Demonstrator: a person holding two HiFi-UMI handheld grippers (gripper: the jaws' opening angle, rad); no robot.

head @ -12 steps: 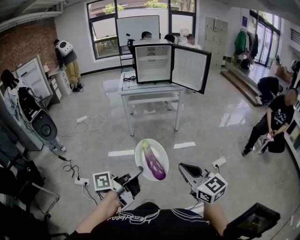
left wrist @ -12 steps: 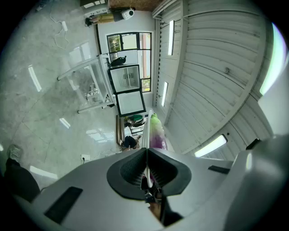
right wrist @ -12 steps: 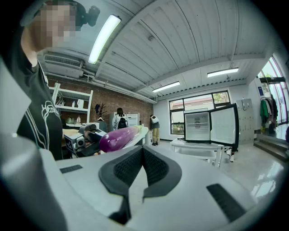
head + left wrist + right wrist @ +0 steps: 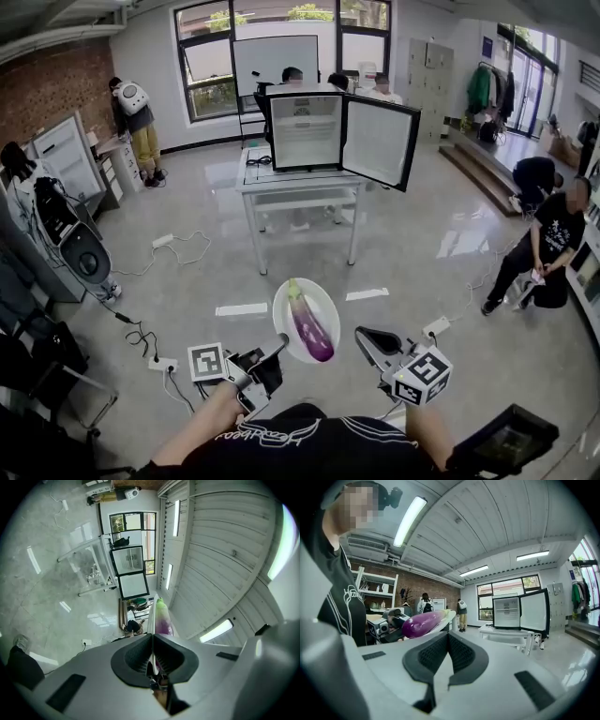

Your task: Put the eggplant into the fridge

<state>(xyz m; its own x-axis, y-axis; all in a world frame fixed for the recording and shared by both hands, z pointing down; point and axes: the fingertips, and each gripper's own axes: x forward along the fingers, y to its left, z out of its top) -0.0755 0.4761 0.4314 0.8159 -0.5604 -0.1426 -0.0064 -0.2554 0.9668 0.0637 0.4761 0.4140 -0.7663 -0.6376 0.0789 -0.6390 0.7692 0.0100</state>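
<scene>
While tight on plate, left gripper.

Behind the fridge, three people show only as heads above its top; it hides their bodies. What lies on the fridge's shelves, if anything, is too small to tell.

Well in front of the fridge, the near rim of the plate disappears into the left gripper, and a hand covers that gripper's handle.

In the left gripper view the plate shows edge-on only, and the eggplant is mostly hidden behind the plate and the fingers.

Nearest the camera, the wearer's torso runs off the bottom edge.
</scene>
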